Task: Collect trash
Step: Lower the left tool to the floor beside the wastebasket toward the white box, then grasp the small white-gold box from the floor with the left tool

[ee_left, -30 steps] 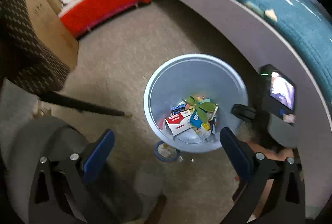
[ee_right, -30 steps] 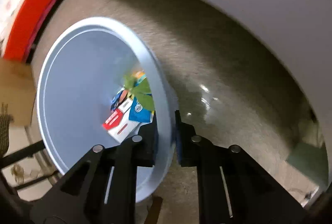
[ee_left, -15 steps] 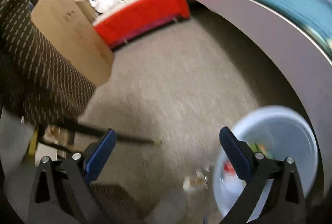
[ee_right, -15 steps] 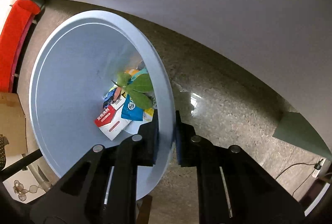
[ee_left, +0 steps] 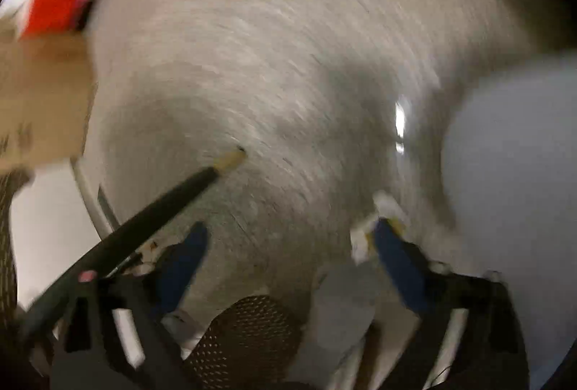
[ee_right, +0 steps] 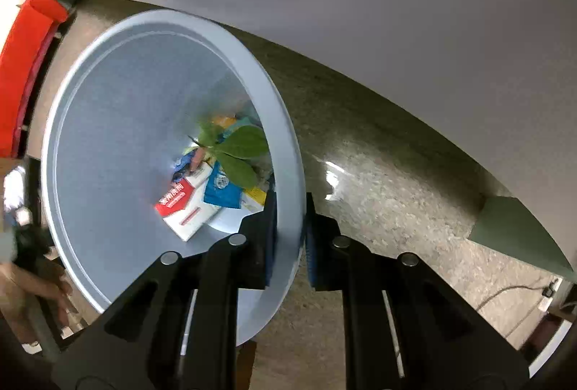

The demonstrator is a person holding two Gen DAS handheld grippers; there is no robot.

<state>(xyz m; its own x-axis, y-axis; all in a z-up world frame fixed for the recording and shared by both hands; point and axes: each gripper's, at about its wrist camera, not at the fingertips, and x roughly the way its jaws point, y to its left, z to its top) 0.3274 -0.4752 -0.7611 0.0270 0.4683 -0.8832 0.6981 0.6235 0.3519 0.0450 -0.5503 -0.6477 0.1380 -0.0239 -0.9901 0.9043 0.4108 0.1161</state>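
The bin (ee_right: 108, 152) is standing on the floor (ee_right: 389, 195), and everything here is placed from it. Inside it, at the bottom, a carton (ee_right: 187, 209) is lying among wrappers (ee_right: 221, 189), with leaves (ee_right: 238, 152) resting on top of them. The right gripper (ee_right: 291, 235) is straddling the bin's near rim, one finger inside the wall and one outside. Behind and to the right of the bin, a broad panel (ee_right: 396, 11) is rising from the floor. In the left wrist view, the bin (ee_left: 512, 173) is sitting at the right edge, a scrap of litter (ee_left: 382, 220) is lying on the floor just left of it, and the left gripper (ee_left: 288, 245) is hanging over the floor (ee_left: 274, 58) with its right finger beside that scrap. Farther left of the bin, a box (ee_left: 39, 101) is standing.
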